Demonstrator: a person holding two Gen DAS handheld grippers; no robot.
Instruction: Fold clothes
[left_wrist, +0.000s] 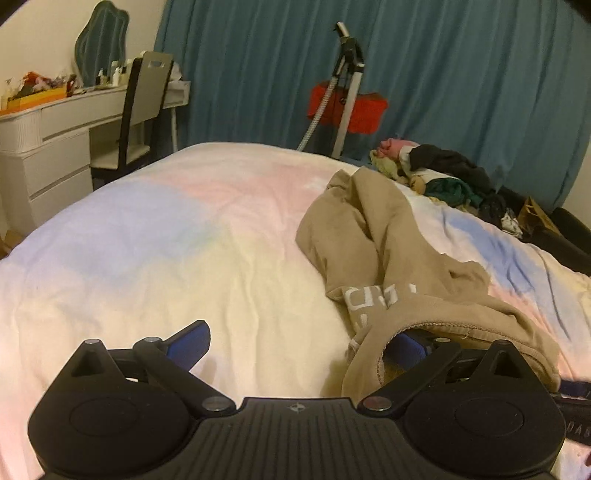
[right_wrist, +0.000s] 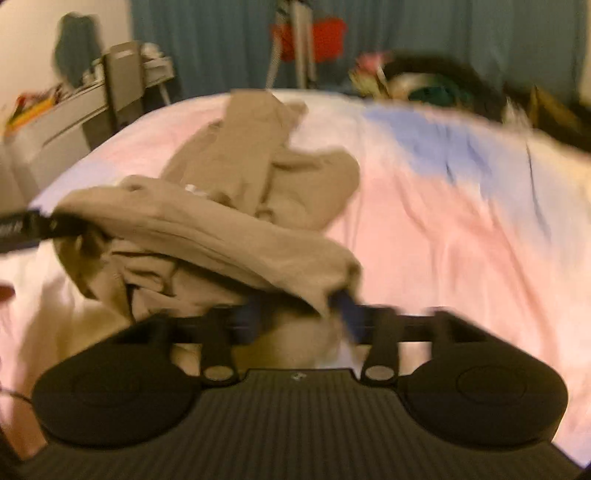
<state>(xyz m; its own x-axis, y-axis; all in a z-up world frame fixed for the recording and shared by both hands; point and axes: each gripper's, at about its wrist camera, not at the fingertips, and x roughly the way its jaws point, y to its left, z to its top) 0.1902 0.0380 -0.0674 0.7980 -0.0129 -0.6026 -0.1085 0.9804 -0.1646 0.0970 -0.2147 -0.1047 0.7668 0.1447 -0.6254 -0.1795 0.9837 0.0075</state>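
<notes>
A tan garment with white lettering (left_wrist: 388, 258) lies crumpled on the pastel bedspread (left_wrist: 166, 240), right of centre. My left gripper (left_wrist: 295, 347) is open, with its right finger (left_wrist: 406, 347) tucked under the garment's hem and its left finger (left_wrist: 190, 343) over bare sheet. In the blurred right wrist view the same garment (right_wrist: 229, 206) lies ahead. My right gripper (right_wrist: 299, 314) has its fingers partly closed, with a fold of the garment draped over and between them. The left gripper's black body (right_wrist: 33, 225) shows at the garment's left end.
A pile of mixed clothes (left_wrist: 443, 173) lies at the far right of the bed. A white dresser with a chair (left_wrist: 140, 110) stands at the left. A tripod with a red bag (left_wrist: 347, 99) stands before the teal curtain. A dark object lies beside the bed at the right.
</notes>
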